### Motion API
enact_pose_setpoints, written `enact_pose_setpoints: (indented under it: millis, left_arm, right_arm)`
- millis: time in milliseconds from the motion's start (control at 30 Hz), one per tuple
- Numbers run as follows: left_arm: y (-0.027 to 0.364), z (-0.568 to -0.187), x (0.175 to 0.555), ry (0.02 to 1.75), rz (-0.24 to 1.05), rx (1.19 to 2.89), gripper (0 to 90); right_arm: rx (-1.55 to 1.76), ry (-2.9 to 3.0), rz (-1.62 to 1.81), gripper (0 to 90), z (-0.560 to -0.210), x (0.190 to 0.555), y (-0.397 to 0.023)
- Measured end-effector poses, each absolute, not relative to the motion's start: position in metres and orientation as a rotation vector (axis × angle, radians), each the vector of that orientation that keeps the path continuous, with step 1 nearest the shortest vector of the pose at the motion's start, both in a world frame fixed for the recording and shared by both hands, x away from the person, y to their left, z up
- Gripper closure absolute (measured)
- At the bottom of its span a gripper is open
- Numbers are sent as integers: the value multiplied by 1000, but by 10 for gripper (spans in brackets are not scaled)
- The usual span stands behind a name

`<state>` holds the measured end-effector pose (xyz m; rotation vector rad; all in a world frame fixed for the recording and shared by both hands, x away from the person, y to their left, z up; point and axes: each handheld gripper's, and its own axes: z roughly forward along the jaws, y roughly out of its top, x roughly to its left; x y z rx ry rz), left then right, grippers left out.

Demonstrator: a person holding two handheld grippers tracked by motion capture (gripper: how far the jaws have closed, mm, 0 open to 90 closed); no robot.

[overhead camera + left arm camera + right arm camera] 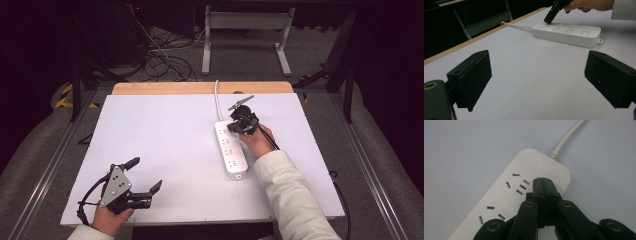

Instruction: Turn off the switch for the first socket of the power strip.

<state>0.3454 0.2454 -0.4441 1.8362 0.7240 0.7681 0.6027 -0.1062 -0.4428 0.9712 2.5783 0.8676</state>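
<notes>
A white power strip (231,150) lies flat right of the table's middle, and its white cable (217,100) runs off the far edge. My right gripper (235,127) is shut with nothing between its jaws. Its tips point down at the strip's cable end. In the right gripper view the closed tips (542,181) sit over the strip (506,195) beside the first sockets, near the cable (569,136). Whether they touch it I cannot tell. My left gripper (146,174) rests open at the near left corner. Its view shows the jaws (536,80) wide apart, the strip (571,33) and the right gripper (548,19) beyond.
The white tabletop (160,135) has a wooden strip (200,88) along its far edge. Beyond it stand a grey metal frame (245,30) and loose cables (160,60) on the floor. Metal rails run along both sides of the table.
</notes>
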Motion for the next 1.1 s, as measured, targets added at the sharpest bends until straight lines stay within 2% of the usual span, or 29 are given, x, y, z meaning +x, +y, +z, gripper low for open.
enact_pose_setpoints:
  millis: [1100]
  left_arm:
    - [246, -444, 344, 725, 759, 1835, 78]
  right_arm:
    - [964, 2575, 863, 900, -444, 600, -102]
